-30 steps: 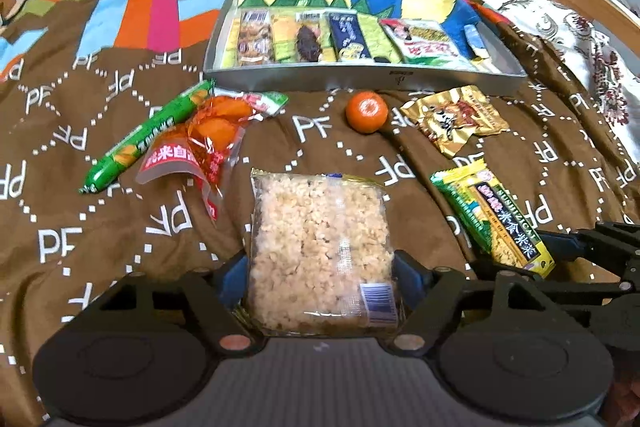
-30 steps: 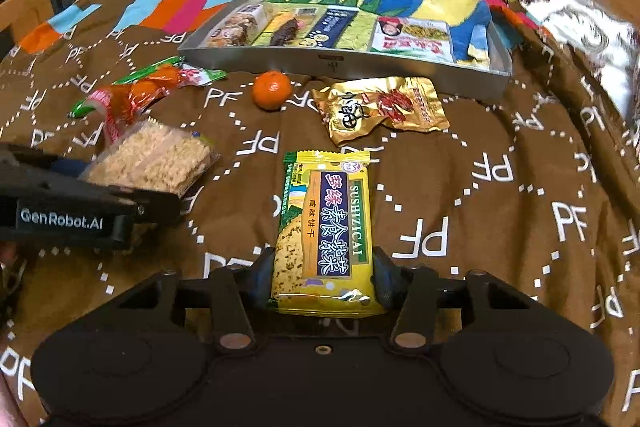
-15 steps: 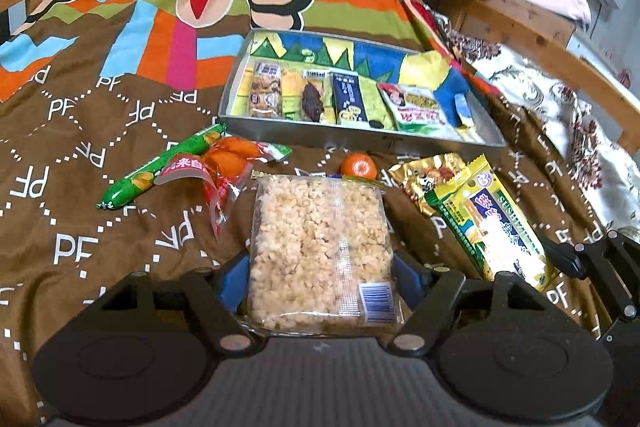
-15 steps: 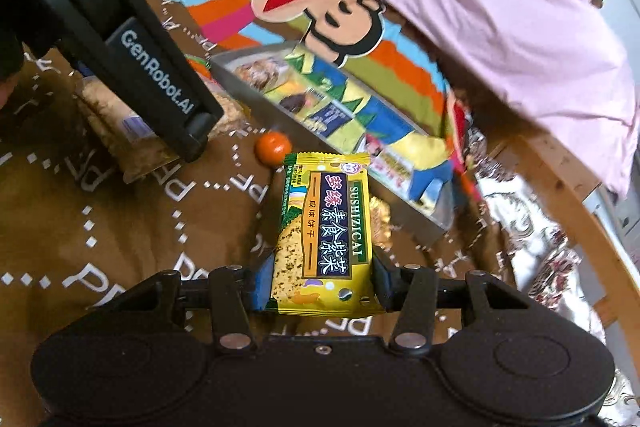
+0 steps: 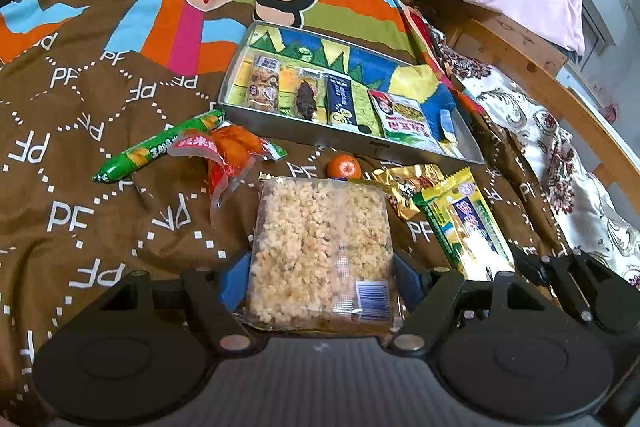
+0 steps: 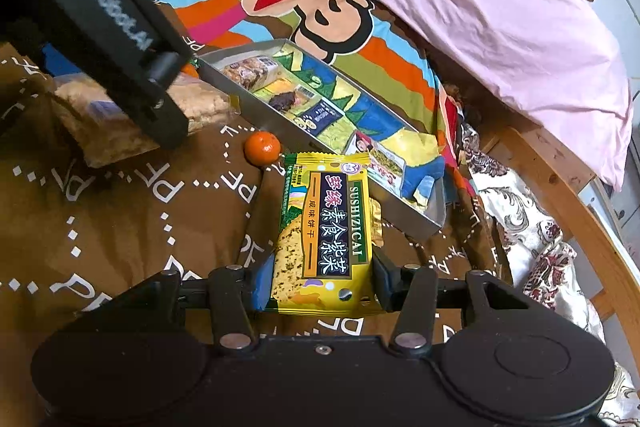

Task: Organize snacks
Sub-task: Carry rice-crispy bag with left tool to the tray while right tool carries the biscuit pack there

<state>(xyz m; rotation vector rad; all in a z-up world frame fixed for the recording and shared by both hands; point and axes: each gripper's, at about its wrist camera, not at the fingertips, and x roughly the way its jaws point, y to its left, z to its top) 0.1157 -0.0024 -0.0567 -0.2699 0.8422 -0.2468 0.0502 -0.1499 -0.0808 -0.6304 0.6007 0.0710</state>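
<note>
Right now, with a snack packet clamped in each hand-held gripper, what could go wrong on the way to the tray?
1. The left hand-held gripper holds the wide rice-crisp pack only at its near end, so it may droop or slip.
2. The two grippers travel side by side; the yellow biscuit packet in the right hand-held gripper could bump the left one.
3. The tray already holds a row of snacks, so space looks tight.

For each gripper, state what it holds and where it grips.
Left gripper: rice-crisp pack, by its near side edges. Right gripper: yellow cracker packet, likewise.
</note>
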